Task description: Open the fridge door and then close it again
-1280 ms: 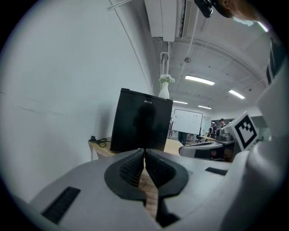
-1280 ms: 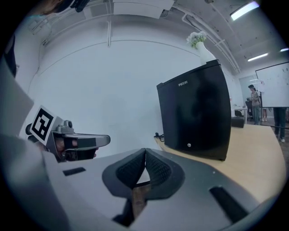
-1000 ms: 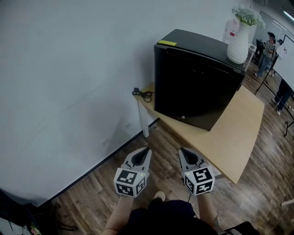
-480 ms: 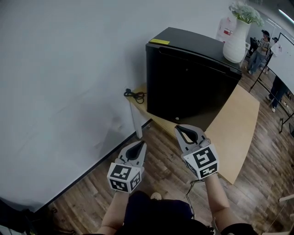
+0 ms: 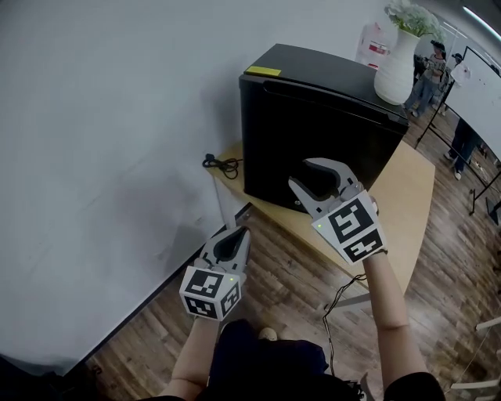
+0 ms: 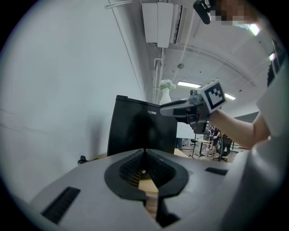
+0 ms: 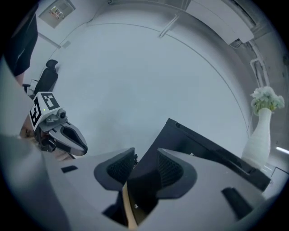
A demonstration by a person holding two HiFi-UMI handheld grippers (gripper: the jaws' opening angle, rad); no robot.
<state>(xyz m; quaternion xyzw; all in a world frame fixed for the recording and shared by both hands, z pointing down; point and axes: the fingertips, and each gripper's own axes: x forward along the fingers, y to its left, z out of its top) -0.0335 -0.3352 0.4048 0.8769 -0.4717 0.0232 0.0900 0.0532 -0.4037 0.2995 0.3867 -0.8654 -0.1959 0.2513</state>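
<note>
Fridge [image 5: 313, 149] door closed, interior hidden; vase [image 5: 394, 66] on top holds flowers [image 5: 409, 14]. Left claw [image 5: 237, 233] pressed together, empty. Right claw [image 5: 311, 174] has just been opening, nothing between.

Fridge [image 5: 313, 133]: compact, cube-shaped, glossy black, upright on a pale wooden table [image 5: 411, 196], its back close to the white wall [image 5: 117, 117]. Door [image 5: 301, 153]: shut, flush with the cabinet along every visible edge, plain dark front. Yellow label [image 5: 263, 71] on the top's near corner, by the wall. Small pale lettering [image 6: 153, 113] sits at the upper corner of the door; too small to read.
</note>
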